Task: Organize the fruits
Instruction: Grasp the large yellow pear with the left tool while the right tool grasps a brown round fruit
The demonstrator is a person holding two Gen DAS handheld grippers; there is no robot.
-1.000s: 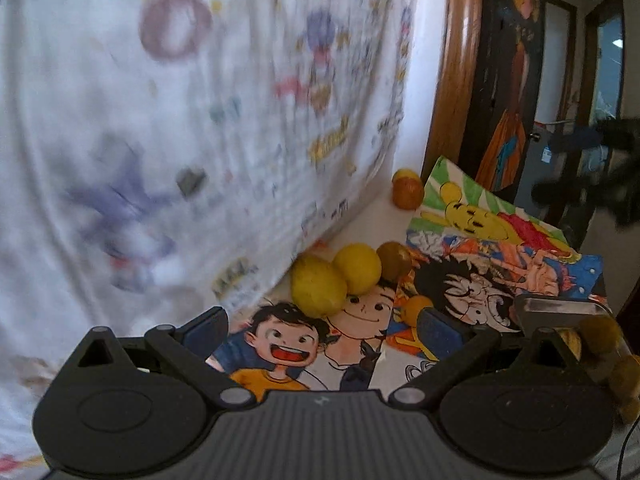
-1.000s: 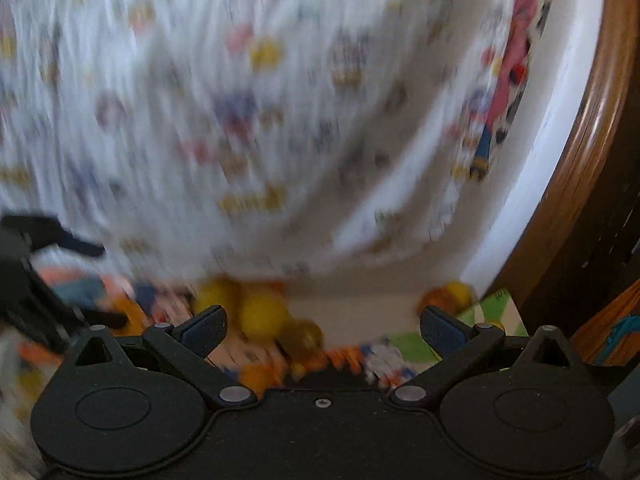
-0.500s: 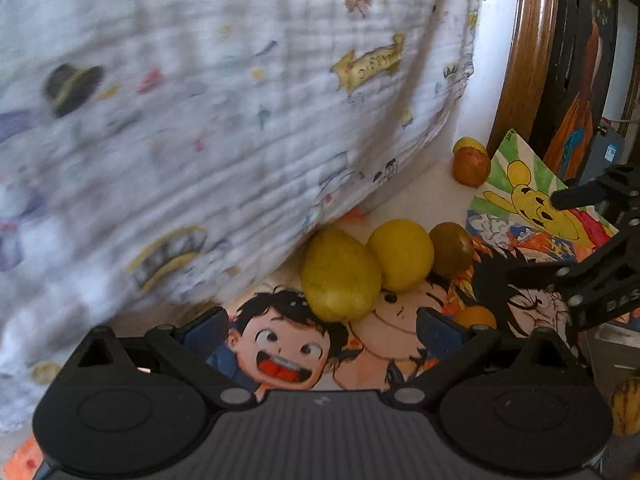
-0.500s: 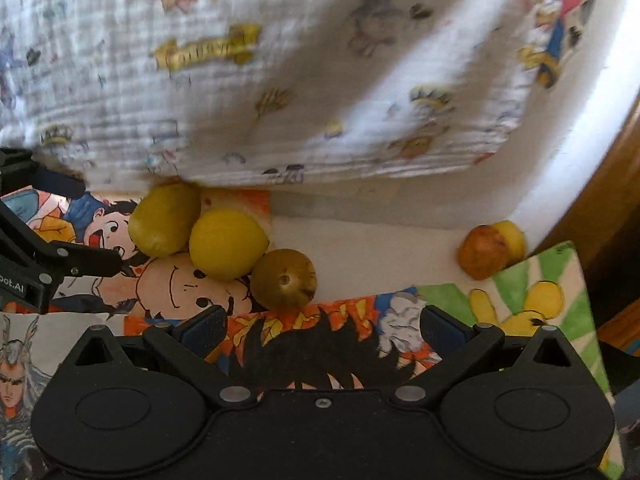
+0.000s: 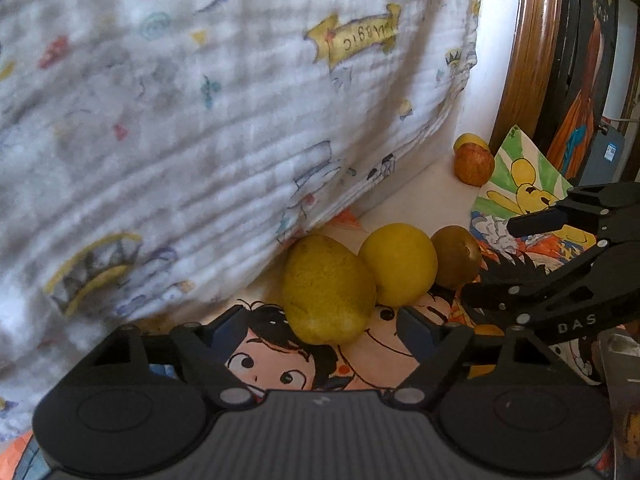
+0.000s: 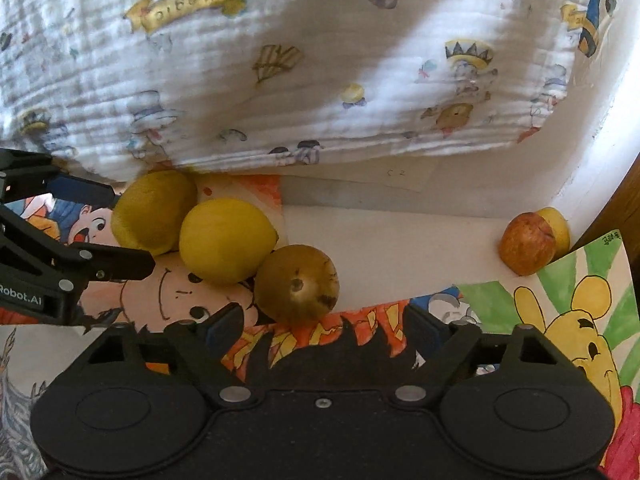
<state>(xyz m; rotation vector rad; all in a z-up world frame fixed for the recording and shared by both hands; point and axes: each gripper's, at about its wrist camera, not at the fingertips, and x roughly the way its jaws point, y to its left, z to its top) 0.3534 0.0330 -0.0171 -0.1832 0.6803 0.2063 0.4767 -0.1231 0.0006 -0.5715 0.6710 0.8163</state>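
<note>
- Both views show three fruits in a touching row on the cartoon posters: a dull yellow lemon (image 5: 326, 288), a brighter yellow fruit (image 5: 398, 264) and a brownish fruit (image 5: 456, 256).
- The left claw (image 5: 320, 332) stands with its fingers apart and empty, the lemon just ahead between the tips.
- The right claw (image 6: 320, 320) is spread too, holding nothing, with the brown fruit just in front of its gap.
- Only the right view shows the brown fruit's dimpled end and dark spots, and the left claw coming in beside the lemon.
- The left view alone shows the right claw's black linkage at its right edge, above the posters.
- Well apart from the row, an apple (image 6: 528, 244) sits against a small yellow fruit (image 6: 558, 226) in the corner by the wall.
- The bench (image 6: 392, 248) is white where bare; posters (image 6: 580, 320) cover the rest, one with a yellow bear.
- A white printed cloth (image 5: 200, 120) hangs behind the fruit, its hem touching the lemon.
- A curved wooden frame (image 5: 520, 48) rises at the right in the left view.
</note>
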